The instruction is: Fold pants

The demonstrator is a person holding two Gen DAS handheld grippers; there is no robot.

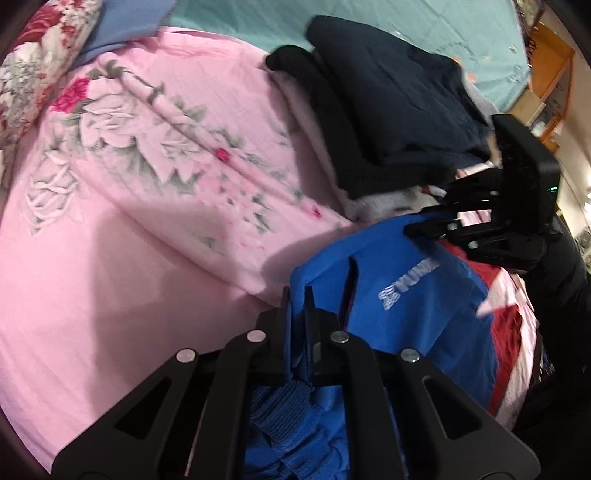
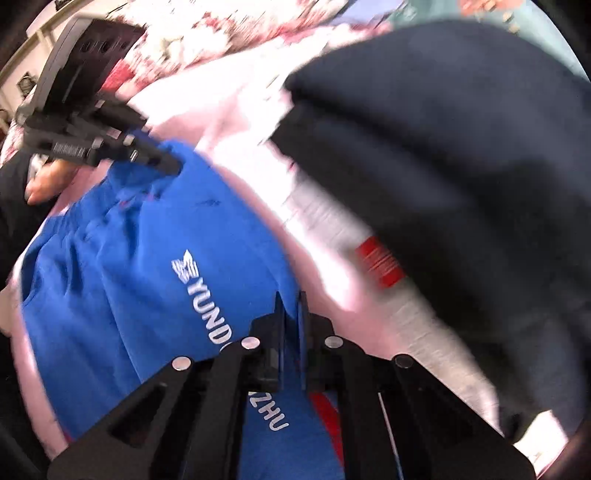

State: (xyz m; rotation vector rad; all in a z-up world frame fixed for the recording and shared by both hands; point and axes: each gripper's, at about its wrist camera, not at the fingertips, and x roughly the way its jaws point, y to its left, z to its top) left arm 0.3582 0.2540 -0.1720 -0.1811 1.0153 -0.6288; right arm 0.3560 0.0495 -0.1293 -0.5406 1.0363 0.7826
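left gripper (image 1: 297,306) is clamped tight on the near edge of the blue pants (image 1: 406,306), a pinch of cloth caught between its closed jaws, ribbed waistband bunched just under it. that reads as an anchor hold, one corner pinned so the fabric can be pulled straight. the pants lie on the pink flowered bedspread (image 1: 129,240), white lettering facing up, spread toward the right side of the bed over something red and white.

moving right, the right gripper (image 2: 291,310) has its jaws closed too, blue cloth showing between them at the lettered edge. two grips on the same garment, apart from each other, so my guess is a lift or stretch before the fold.

what's around: a pile of dark clothes (image 1: 388,103) sits just beyond the pants at the far right, close enough to crowd any fold going that way. the open pink stretch on the left looks like the better landing spot. a flowered pillow (image 1: 44,55) sits far left, a teal sheet (image 1: 369,14) runs along the far edge, and a wooden shelf (image 1: 550,74) stands off the far right corner.
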